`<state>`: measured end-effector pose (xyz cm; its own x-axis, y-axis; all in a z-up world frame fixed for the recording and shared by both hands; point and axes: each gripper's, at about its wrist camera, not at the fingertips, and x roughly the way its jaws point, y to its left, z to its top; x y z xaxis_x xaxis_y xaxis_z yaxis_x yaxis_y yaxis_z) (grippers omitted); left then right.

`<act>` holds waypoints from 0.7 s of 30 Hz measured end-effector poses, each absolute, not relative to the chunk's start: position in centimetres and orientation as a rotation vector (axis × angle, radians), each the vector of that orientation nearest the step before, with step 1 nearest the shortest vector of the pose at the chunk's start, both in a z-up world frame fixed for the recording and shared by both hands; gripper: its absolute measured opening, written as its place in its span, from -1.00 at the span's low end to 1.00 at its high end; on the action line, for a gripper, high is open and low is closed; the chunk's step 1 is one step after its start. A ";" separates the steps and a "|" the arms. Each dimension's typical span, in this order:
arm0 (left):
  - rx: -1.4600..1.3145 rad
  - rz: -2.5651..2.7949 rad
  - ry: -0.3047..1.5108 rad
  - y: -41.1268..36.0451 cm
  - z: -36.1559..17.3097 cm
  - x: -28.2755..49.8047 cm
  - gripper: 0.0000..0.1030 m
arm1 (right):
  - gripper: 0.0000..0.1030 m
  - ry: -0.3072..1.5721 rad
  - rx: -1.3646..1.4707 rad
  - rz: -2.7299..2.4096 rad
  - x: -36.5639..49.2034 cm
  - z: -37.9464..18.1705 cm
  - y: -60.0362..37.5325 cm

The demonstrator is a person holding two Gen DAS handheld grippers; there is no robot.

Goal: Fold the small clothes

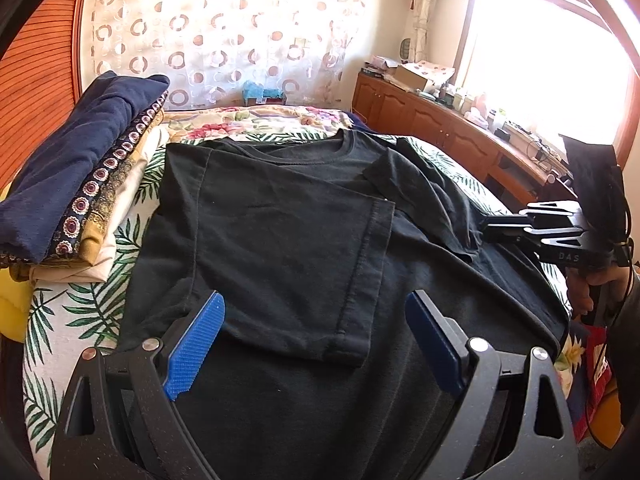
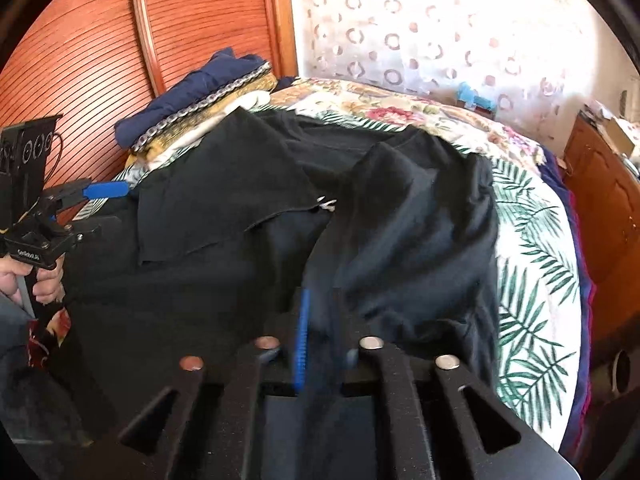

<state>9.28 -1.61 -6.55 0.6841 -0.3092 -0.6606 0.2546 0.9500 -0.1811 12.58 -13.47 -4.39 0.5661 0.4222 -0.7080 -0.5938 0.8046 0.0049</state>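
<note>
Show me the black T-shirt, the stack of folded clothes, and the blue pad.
black T-shirt [image 1: 288, 224]: left wrist view, folded-over panel.
stack of folded clothes [image 1: 76, 168]: left wrist view, navy top layer.
blue pad [image 1: 196, 344]: left wrist view, ridged face.

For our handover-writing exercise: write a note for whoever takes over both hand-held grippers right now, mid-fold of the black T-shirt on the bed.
Black T-shirt: flat on the bed, beside the folded stack.
Left hand-held gripper: open, empty, above the shirt's lower part.
Right hand-held gripper: jaws narrow at the shirt's right side; grip unclear through blur.
Done: left side folded in.
Left: likely fold right side in, fold up, stack.
</note>
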 end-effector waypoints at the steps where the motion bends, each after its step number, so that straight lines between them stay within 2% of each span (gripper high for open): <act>1: -0.077 -0.314 0.753 -1.5 -6.5 9.4 0.79 | -0.35 0.759 -0.238 0.597 12.7 -4.3 -13.7; 2: -0.073 -0.313 0.751 -1.4 -6.4 9.5 0.79 | -0.10 0.755 -0.232 0.592 12.7 -4.2 -13.9; 3: -0.065 -0.308 0.746 -1.3 -6.2 9.7 0.79 | -0.02 0.749 -0.225 0.586 13.0 -4.0 -14.0; 12: -0.007 -0.248 0.723 1.2 -4.6 14.8 0.77 | -0.02 0.736 -0.207 0.408 17.6 -4.0 -15.2; 17: 0.020 -0.220 0.761 2.5 -4.2 18.8 0.44 | -0.02 0.741 -0.191 0.365 21.0 -3.9 -15.4; 21: 0.042 -0.163 0.820 3.2 -4.6 22.5 0.32 | -0.02 0.740 -0.194 0.353 23.9 -3.6 -15.5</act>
<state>22.50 3.16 -4.64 0.6708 -0.1284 -0.7304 0.1607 0.9867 -0.0259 23.87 -15.54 -3.65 0.6833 0.2453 -0.6877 -0.3806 0.9235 -0.0487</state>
